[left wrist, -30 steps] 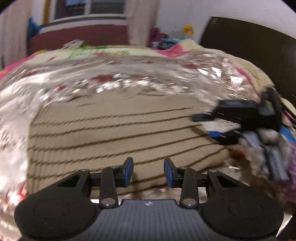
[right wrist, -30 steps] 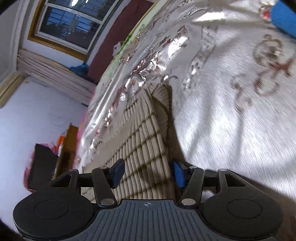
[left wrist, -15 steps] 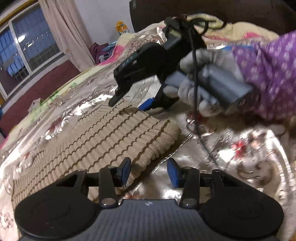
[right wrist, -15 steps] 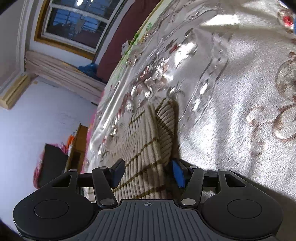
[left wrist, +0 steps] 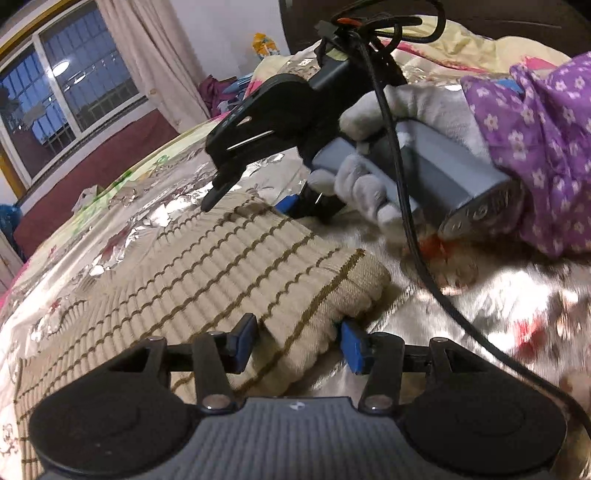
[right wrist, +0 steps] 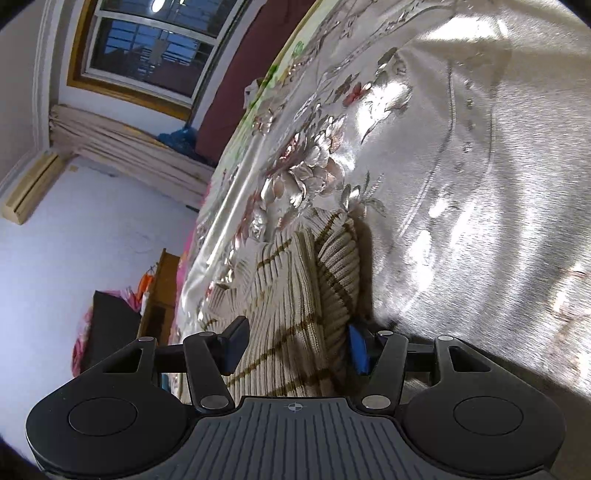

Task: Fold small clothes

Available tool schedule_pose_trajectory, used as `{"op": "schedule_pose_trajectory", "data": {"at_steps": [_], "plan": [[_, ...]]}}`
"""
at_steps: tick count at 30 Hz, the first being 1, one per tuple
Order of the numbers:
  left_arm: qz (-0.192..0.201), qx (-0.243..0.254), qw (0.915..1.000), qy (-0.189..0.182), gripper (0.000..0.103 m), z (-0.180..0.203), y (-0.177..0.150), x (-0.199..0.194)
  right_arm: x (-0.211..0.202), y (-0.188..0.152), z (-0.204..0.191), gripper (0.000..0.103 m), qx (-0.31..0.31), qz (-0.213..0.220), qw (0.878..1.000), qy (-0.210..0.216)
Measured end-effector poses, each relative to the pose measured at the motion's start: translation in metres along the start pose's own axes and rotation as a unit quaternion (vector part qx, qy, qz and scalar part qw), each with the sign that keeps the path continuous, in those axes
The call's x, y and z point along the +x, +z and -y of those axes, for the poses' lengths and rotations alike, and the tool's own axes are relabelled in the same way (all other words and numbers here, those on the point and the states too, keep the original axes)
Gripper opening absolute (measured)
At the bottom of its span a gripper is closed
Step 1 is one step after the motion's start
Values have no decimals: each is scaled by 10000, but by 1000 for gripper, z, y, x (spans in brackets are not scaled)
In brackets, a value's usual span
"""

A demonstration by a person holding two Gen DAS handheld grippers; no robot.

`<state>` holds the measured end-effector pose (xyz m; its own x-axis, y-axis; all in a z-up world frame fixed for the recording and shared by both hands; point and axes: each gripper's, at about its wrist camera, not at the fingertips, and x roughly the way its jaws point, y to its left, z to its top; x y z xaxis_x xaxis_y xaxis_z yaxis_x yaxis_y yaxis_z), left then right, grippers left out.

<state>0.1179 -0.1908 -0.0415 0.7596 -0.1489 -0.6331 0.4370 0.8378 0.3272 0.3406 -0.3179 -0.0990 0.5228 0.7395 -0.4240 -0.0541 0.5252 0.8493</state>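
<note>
Meanwhile, ribbed beige knit [left wrist: 207, 273] on glossy quilt [right wrist: 480, 184], between both spread tools, left [left wrist: 297, 341] widening.

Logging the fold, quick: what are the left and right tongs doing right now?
Left tongs: opening, striped knit garment corner between, unpinched.
Right tongs: open, straddling the garment's edge.

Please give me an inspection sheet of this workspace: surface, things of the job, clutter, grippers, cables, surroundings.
Surface: shiny silver floral bedcover.
Job's things: beige striped knit garment, lying flat on the cover.
Clutter: nothing seen near the garment; bright items far off at the head of the bed.
Grippers: left gripper opening, garment corner between its fingers; right gripper open astride the garment edge, held in a white-gloved hand.
Cables: black cable hanging from the right gripper.
Surroundings: window, curtain, dark headboard.
</note>
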Motion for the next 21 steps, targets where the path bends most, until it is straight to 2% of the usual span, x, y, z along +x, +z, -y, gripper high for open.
{"op": "schedule_pose_trajectory", "data": {"at_steps": [2,4,7,11,13,21], "plan": [[-16,-82,10000,-31,51,-1,1,-1,1,1,-3,54,-19,-14,10000,-79],[-49,-212,9996,-159,44,-5,0,-3,-5,0,-2,54,26,37,10000,-60],[-60,-384,9990,-228,39,-12,0,-4,-18,-1,1,54,27,152,9998,-129],[-19,-508,9982,-325,38,-14,0,-7,-33,6,10,55,95,366,9991,-191],[-44,-544,9978,-366,38,-13,0,-5,-28,12,13,54,144,298,9992,-220],[-105,-519,9982,-282,38,-10,4,5,12,10,-12,56,-384,-11,9985,-398]]}}
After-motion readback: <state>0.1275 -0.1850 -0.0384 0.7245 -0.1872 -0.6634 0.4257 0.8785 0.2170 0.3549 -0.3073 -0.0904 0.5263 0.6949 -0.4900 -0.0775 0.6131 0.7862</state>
